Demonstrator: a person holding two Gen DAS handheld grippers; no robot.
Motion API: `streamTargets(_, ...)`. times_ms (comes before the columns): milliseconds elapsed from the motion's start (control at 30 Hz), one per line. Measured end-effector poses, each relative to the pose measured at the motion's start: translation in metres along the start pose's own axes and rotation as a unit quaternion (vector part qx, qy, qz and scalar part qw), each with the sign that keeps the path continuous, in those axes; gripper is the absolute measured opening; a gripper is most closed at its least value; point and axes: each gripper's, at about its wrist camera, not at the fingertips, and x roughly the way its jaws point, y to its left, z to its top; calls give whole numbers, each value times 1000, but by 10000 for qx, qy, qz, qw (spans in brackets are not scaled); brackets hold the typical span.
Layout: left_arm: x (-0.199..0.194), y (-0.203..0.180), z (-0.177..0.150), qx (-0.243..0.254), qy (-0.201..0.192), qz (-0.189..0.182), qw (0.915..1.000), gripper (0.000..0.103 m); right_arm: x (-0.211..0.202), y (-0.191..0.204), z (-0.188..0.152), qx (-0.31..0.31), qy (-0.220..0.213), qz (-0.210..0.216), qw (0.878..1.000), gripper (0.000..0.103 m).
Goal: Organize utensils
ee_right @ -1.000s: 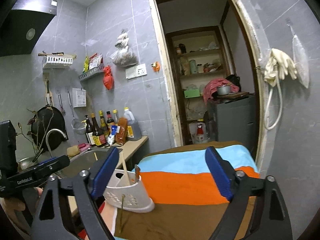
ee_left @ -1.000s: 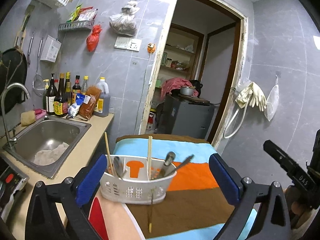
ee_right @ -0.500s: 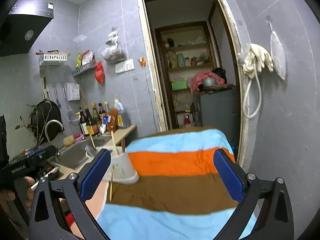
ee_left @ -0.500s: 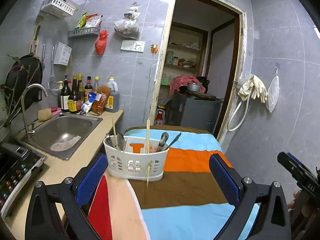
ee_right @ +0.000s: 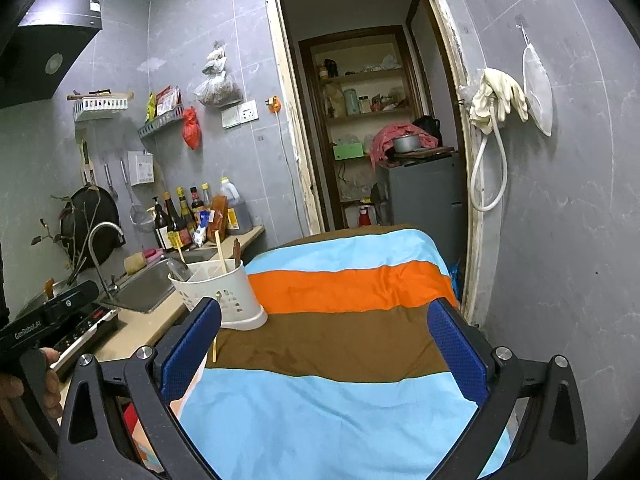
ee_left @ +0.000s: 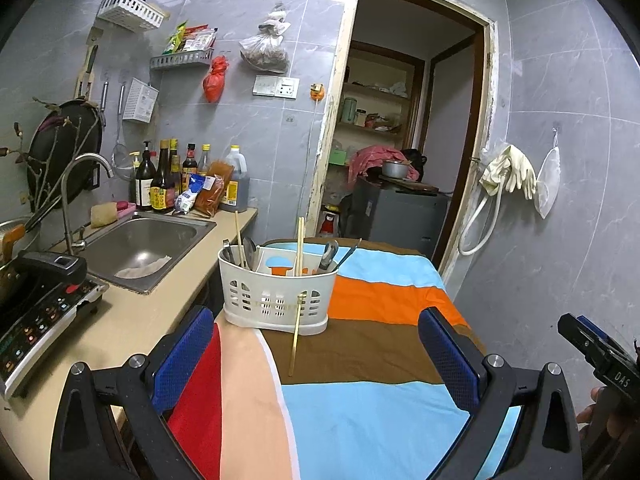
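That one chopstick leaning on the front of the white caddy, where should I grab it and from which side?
Grip the chopstick on its lower half, below the caddy, where it stands clear of the wall above the cloth. Come from above and in front, jaws closing left-right across the thin shaft. Its top seems caught in the caddy's slots, so probably lift it out toward you.

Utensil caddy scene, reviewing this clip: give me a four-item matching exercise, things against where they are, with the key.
Things:
1. white utensil caddy
2. loose chopstick
3. rubber gloves
4. white cloth

Places:
A. hanging on the wall right of the doorway
B. lying in the sink
C. leaning against the caddy's front, tip on the brown stripe
D. standing on the striped cloth

Pairs: 1-D, 2-C, 3-A, 4-B
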Motion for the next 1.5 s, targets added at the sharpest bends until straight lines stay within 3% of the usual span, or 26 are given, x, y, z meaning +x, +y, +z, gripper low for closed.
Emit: streamTargets(1500,2,-1,-5,-1,37,-8,10000,103,0,2,4,-15,23,-13,10000,101)
